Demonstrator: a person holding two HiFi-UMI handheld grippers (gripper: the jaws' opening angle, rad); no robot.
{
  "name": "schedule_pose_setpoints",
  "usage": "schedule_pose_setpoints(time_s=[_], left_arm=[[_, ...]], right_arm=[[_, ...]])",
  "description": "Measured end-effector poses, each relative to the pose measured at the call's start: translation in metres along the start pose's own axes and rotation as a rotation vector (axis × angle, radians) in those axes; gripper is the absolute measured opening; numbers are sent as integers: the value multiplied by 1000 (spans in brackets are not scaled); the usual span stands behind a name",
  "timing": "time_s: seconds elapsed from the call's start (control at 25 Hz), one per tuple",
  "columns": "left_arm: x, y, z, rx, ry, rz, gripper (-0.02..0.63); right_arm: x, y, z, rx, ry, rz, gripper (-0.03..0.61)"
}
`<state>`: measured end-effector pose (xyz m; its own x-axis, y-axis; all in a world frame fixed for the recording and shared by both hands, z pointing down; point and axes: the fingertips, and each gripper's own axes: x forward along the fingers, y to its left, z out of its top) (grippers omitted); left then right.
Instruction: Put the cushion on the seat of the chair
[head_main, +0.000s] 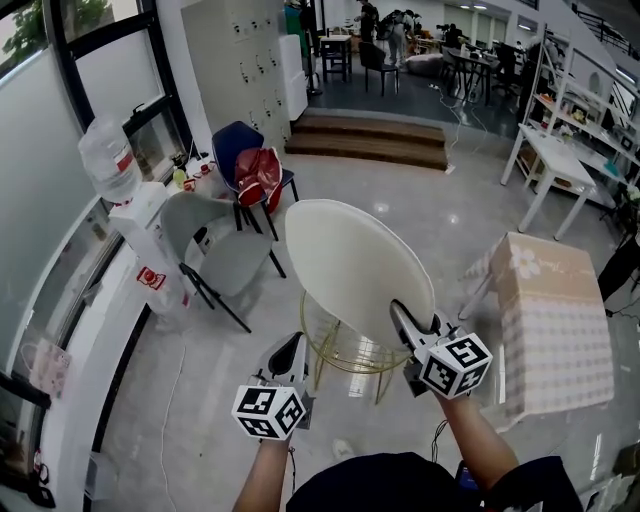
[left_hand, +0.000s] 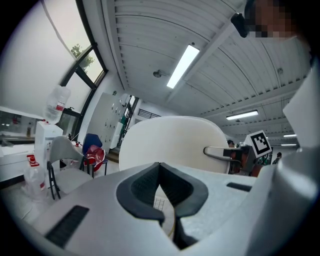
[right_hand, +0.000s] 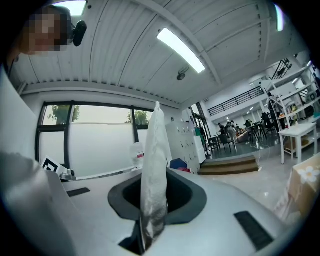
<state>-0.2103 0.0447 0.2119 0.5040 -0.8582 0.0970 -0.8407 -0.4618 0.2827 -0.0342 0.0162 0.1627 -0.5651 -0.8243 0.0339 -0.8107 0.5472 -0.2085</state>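
Your two claws sit closest, one in each hand, each with one marker cube. The right claw pinches the near right edge of the one cushion; in the right gripper view the cream fabric runs up edge-on between its pads. The left claw has its tips pressed together with nothing between them. It sits just beside the cushion's lower left edge, and no view shows it touching the cushion.

You hold the cushion in the air by that one grip. It is round, pale and tilted, with its broad face towards you. Directly under it stands one gold wire chair, its rim and legs showing below the cushion's near edge. The cushion does not lie on the seat.

Three chairs stand nearby in all: the wire one, one grey chair to its left, and one blue chair further back with one red bag on it. One desk under a checked cloth stands to your right. One water bottle stands upturned by the window on your left.
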Motion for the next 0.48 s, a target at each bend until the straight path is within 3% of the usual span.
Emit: schedule_pose_setpoints(time_s=[0.48], left_arm=[[4,23,-19,-36,38,-16,5]], right_arm=[[7,-4,-23,34,37,-44,60]])
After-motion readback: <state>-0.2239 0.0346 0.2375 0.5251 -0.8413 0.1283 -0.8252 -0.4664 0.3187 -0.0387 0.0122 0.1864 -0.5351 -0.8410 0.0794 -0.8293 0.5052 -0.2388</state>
